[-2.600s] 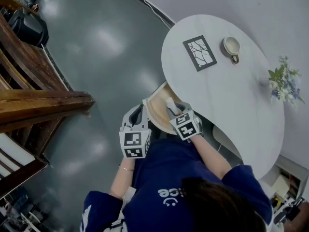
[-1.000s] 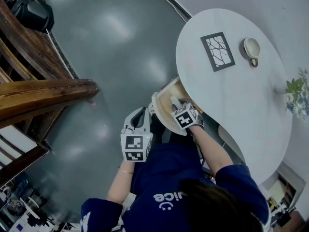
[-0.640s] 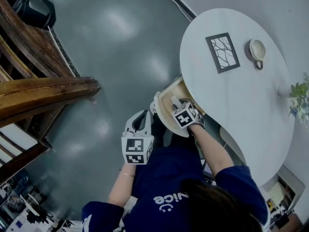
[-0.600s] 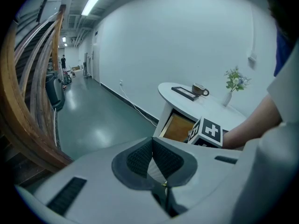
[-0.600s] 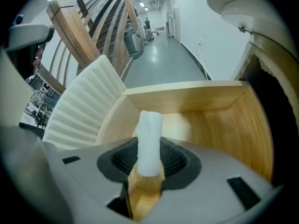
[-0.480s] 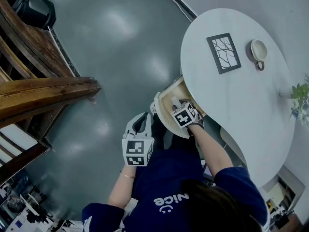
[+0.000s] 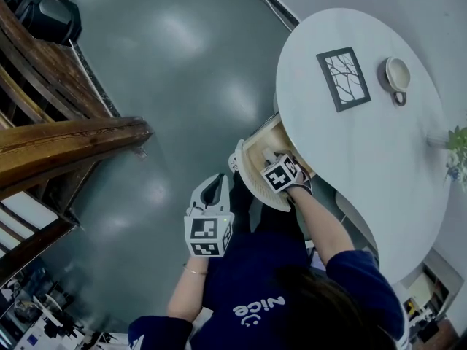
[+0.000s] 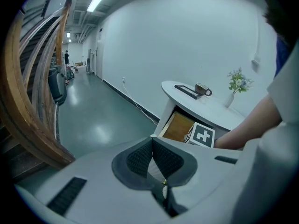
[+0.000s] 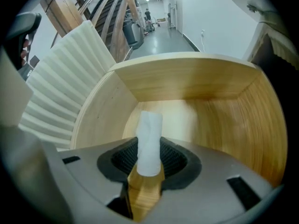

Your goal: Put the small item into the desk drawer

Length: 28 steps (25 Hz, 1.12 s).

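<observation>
The small item, a white roll (image 9: 149, 141), stands upright between the pads of my right gripper (image 9: 149, 161), which is shut on it. The gripper points steeply down inside the open wooden drawer (image 9: 210, 120), with the roll's tip low over the drawer floor. In the head view the right gripper (image 7: 272, 160) sits inside the drawer (image 7: 255, 152), under the edge of the white table (image 7: 365, 144). My left gripper (image 7: 212, 190) hangs over the grey floor, left of the drawer. Its jaws are shut with nothing in them, as the left gripper (image 8: 152, 141) view shows.
The drawer's white ribbed front (image 9: 60, 92) rises at the left. On the table are a dark picture frame (image 7: 343, 77), a cup (image 7: 398, 74) and a flower vase (image 7: 458, 148). A wooden stair rail (image 7: 66, 133) runs along the left.
My right gripper has sunk deeper into the drawer with the white roll in it. The left gripper has stayed about where it was.
</observation>
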Motion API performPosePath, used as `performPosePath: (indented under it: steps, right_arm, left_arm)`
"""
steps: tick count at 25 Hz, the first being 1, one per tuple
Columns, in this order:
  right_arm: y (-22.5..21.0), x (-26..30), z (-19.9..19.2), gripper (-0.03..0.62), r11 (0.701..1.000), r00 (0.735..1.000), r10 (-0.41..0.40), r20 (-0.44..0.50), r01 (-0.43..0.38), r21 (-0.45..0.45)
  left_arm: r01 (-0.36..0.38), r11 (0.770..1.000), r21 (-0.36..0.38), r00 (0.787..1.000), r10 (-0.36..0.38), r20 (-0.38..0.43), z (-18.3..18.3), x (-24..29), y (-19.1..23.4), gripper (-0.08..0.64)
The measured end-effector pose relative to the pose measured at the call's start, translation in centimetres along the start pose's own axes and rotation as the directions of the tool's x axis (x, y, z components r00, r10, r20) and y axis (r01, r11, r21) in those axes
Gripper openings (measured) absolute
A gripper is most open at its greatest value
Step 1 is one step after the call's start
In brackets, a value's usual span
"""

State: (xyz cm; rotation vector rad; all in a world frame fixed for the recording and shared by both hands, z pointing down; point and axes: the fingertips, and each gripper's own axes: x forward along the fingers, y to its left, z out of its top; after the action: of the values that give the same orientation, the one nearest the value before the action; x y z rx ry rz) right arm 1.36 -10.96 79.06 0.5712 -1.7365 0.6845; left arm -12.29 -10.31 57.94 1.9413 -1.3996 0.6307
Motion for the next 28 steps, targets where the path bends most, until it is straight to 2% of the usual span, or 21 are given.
performPosePath:
  steps: [9, 22, 28]
  right_arm:
    - [0.1, 1.7, -0.3, 0.146, 1.0, 1.0, -0.001, -0.03, 0.001, 0.021]
    - [-0.2, 2.5, -0.2, 0.149, 1.0, 0.998, -0.016, -0.054, 0.017, 0.021]
    - [0.5, 2.4, -0.4, 0.213, 0.999, 0.997, 0.022, -0.072, -0.019, 0.038]
  left_arm:
    - [0.006, 1.0, -0.029, 0.999, -0.008, -0.049, -2.5, -0.1, 0.3, 0.003]
    - [0.028, 0.999, -0.022, 0.998, -0.029, -0.061, -2.7, 0.5, 0.6, 0.003]
    - [0.025, 0.999, -0.02, 0.997, -0.026, -0.067, -2.7, 0.7, 1.0, 0.003]
